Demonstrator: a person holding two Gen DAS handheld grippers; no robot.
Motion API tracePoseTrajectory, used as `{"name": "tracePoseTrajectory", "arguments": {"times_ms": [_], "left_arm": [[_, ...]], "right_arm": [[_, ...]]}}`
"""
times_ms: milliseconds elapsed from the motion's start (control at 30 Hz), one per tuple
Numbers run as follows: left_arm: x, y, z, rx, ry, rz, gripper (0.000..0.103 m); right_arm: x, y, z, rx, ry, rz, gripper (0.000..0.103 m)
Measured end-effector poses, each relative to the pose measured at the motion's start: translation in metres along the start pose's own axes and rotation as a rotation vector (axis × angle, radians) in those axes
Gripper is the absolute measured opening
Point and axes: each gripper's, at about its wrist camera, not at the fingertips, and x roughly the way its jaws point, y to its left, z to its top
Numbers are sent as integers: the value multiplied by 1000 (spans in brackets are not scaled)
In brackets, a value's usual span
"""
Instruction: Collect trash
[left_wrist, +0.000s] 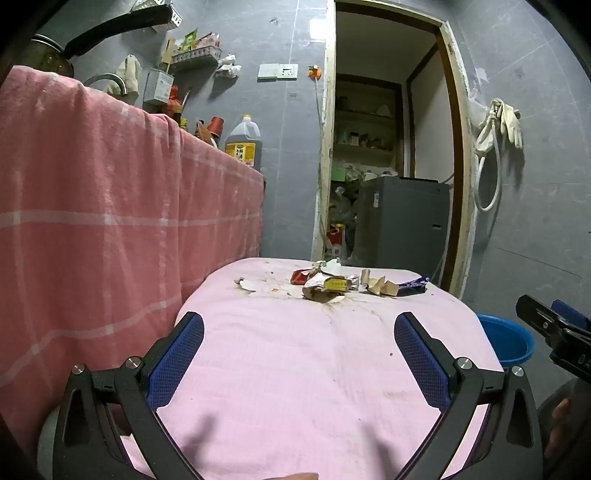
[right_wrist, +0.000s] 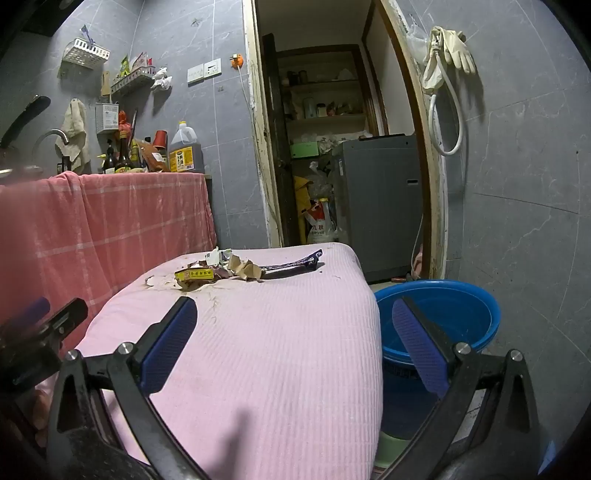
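Observation:
A heap of trash (left_wrist: 328, 282) lies at the far end of the pink-covered table (left_wrist: 295, 369): torn paper, a small yellow box (left_wrist: 337, 284), a red packet (left_wrist: 301, 276), brown cardboard scraps (left_wrist: 380, 285) and a dark blue wrapper (left_wrist: 413, 286). The right wrist view shows the same yellow box (right_wrist: 194, 274), scraps (right_wrist: 245, 270) and wrapper (right_wrist: 295, 263). My left gripper (left_wrist: 299, 328) is open over the near half of the table, well short of the heap. My right gripper (right_wrist: 293, 314) is open too, nothing between its fingers, straddling the table's right edge.
A blue plastic basin (right_wrist: 443, 317) stands on the floor right of the table (right_wrist: 258, 350). A counter draped in a pink checked cloth (left_wrist: 92, 206) rises on the left, with bottles and an oil jug (left_wrist: 242, 142). A doorway with a grey appliance (left_wrist: 402, 221) lies behind.

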Motion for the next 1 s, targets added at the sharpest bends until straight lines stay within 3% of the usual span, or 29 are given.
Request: {"name": "tracePoseTrajectory", "arguments": {"times_ms": [1000], "left_arm": [[4,1,-4,-26,15,-3,101]], "right_arm": [[-1,0,1,2,-2,0,103]]}}
